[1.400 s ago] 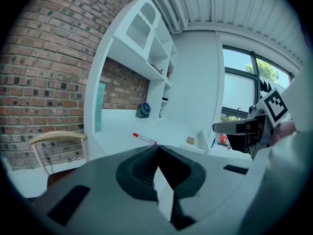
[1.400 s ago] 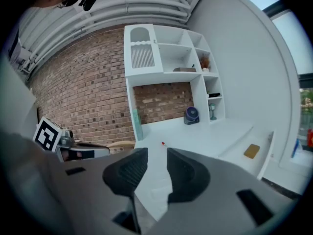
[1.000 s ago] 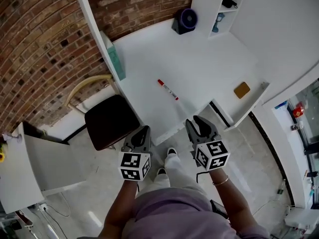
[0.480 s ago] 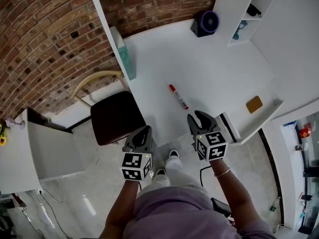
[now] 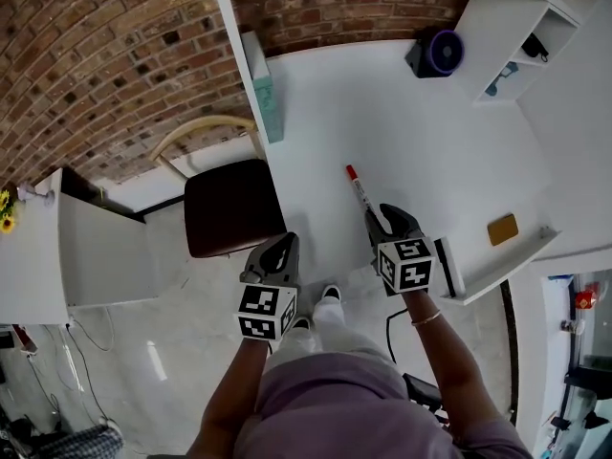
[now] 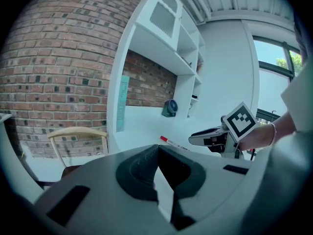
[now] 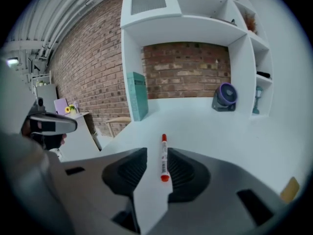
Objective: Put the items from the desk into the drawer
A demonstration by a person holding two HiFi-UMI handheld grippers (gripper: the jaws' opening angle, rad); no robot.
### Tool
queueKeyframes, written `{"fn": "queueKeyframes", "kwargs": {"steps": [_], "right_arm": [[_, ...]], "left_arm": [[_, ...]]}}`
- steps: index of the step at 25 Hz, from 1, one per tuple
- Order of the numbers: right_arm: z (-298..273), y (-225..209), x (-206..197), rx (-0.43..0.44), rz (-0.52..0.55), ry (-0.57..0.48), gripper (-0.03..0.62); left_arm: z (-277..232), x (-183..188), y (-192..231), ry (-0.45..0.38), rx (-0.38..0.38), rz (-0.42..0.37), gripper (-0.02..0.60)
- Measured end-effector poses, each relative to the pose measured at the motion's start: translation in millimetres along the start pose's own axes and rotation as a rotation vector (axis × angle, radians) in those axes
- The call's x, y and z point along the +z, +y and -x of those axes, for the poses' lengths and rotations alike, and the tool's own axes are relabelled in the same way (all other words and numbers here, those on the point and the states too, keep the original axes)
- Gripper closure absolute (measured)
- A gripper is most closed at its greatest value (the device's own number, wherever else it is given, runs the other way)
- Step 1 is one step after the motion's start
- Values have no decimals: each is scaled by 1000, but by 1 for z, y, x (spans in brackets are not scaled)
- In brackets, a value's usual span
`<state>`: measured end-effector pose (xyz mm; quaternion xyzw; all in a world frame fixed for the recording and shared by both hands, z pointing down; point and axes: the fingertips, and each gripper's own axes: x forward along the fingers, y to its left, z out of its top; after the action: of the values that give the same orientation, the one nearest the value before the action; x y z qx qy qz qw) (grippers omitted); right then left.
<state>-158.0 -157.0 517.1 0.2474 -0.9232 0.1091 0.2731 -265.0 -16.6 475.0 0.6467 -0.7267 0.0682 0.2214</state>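
A red-capped marker point(image 5: 360, 191) lies on the white desk point(image 5: 325, 113), pointing away from me. My right gripper point(image 5: 387, 214) is open at the marker's near end; in the right gripper view that gripper point(image 7: 158, 151) has a jaw on each side of the marker point(image 7: 164, 156) without pressing it. My left gripper point(image 5: 283, 243) is shut and empty, held off the desk's front edge above the floor; the left gripper view shows its tips point(image 6: 157, 148) meeting. A white drawer point(image 5: 497, 273) stands open at the right, and a small brown item point(image 5: 503, 229) appears to lie inside it.
A teal book point(image 5: 263, 98) stands upright at the desk's left side. A dark round fan point(image 5: 438, 54) sits at the back beside white shelves point(image 5: 512, 22). A dark-seated chair point(image 5: 234, 207) stands left of the desk. A white cabinet point(image 5: 57, 251) is further left.
My right gripper has moved forward over the desk's edge until its open jaws flank the marker's near end. The left gripper stays shut near the edge.
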Motion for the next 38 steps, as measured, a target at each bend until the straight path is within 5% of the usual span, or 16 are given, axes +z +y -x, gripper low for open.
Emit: {"fn": "queueKeyframes", "kwargs": {"steps": [19,38], "right_arm": [[-63,-9,-32,54,96,195,447],[-66,-3,-36,33,138,224,513]], "left_arm": [[0,-7,13,8,122,48,583],[9,-9,18,-1,148,68,583]]}}
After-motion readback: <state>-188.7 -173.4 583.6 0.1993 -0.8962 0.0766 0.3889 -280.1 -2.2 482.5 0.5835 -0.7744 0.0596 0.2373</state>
